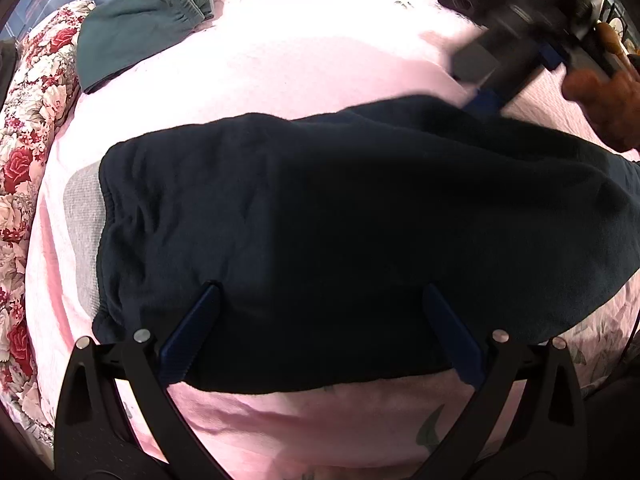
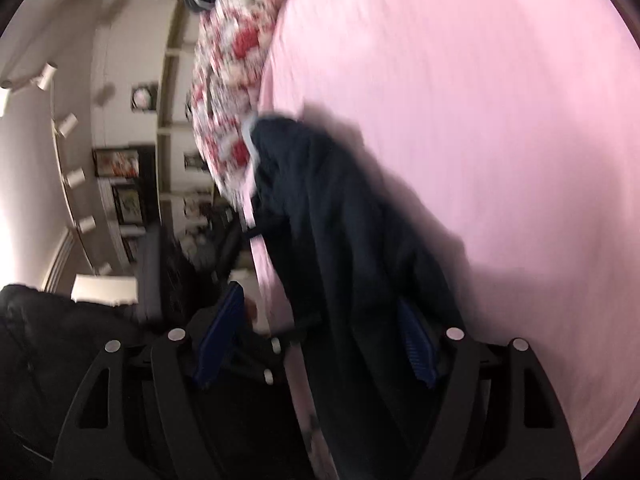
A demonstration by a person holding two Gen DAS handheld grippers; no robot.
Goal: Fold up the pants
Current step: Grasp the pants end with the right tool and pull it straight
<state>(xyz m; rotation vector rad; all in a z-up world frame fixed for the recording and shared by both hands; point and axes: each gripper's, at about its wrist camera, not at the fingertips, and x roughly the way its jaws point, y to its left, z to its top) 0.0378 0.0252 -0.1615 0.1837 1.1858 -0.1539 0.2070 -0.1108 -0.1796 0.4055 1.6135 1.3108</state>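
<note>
Dark navy pants [image 1: 320, 208] lie folded across the pink bedsheet [image 1: 280, 68], with the grey inside of the waistband [image 1: 82, 232] showing at the left. My left gripper [image 1: 320, 290] hovers over their near part, jaws wide apart and nothing pinched. At the top right my right gripper [image 1: 520, 40] is blurred, a blue fingertip [image 1: 484, 100] at the pants' far edge, a hand [image 1: 600, 96] behind it. In the tilted, blurred right wrist view the pants [image 2: 340, 240] run between the spread fingers of my right gripper [image 2: 320, 300], which stands open; cloth lies against the right pad [image 2: 416, 344].
A teal green garment [image 1: 136, 28] lies bunched at the far left of the bed. A red floral quilt [image 1: 24, 140] borders the bed's left side, also the quilt [image 2: 232, 80] in the right wrist view. Beyond the bed edge are shelves and framed pictures [image 2: 120, 164].
</note>
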